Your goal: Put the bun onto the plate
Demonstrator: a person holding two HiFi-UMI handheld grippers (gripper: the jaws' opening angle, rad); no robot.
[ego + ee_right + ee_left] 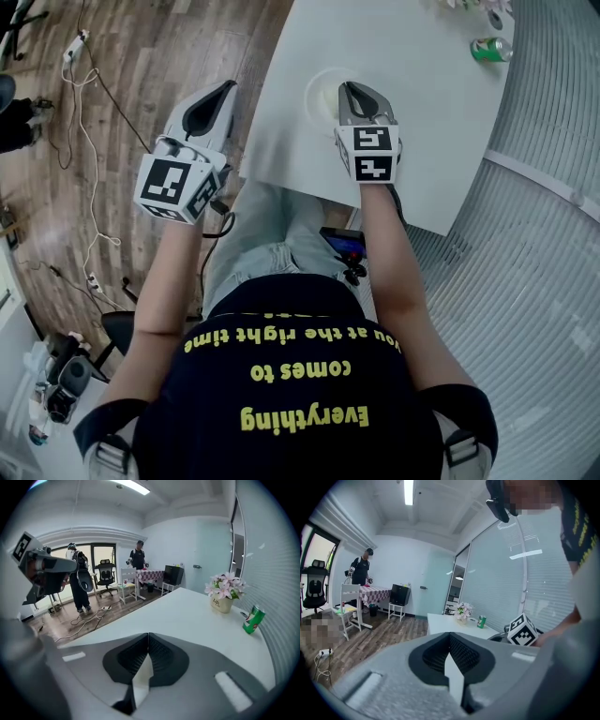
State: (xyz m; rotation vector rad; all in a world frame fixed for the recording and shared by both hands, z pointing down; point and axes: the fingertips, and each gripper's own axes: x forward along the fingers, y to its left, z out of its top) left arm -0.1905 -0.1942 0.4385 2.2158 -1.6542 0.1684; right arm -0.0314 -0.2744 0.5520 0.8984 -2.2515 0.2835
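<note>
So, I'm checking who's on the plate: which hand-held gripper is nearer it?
Right. The right hand-held gripper is above the plate's rim; the left hand-held gripper is beyond the table's edge, over the floor.

The plate (315,94) sits near the table's (412,122) front edge; can (490,49) and flowerpot (221,603) stand far behind.

White counter (431,122), grey left gripper (228,87) and right gripper (348,87)
Green can (490,49) at the counter's far edge; brown wood-grain floor (141,56).
</note>
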